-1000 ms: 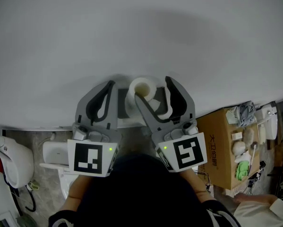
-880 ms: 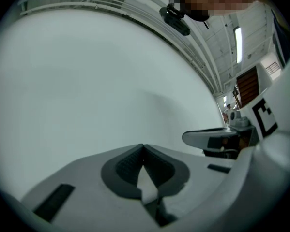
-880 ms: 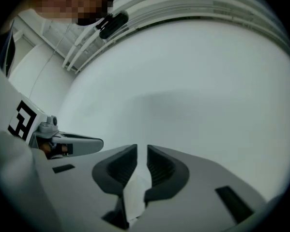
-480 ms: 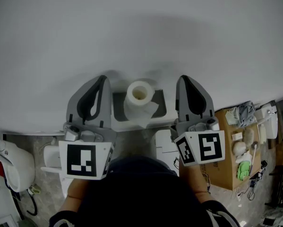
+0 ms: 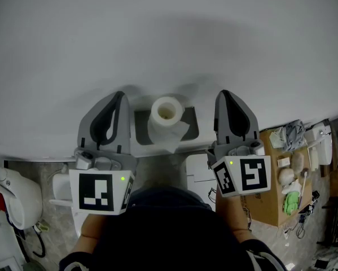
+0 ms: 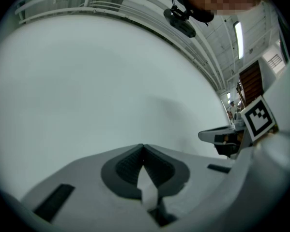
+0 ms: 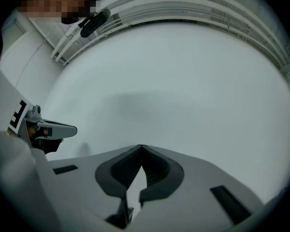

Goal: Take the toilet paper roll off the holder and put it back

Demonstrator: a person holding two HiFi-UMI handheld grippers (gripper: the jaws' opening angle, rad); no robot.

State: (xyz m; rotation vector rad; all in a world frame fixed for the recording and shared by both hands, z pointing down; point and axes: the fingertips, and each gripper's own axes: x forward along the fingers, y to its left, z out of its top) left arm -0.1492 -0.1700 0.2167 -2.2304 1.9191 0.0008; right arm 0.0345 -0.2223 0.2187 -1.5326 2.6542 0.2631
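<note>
My right gripper point(image 5: 223, 94) has let go of the toilet paper roll point(image 5: 167, 114) and pulled off to its right, fingers clenched empty like those of the left gripper point(image 5: 122, 94) on the roll's other side, leaving the roll upright on its holder point(image 5: 140, 131), so I judge it returned

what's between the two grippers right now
The toilet paper roll, standing on its dark holder, sits between the left gripper and the right gripper; neither touches it. The head view shows this.
</note>
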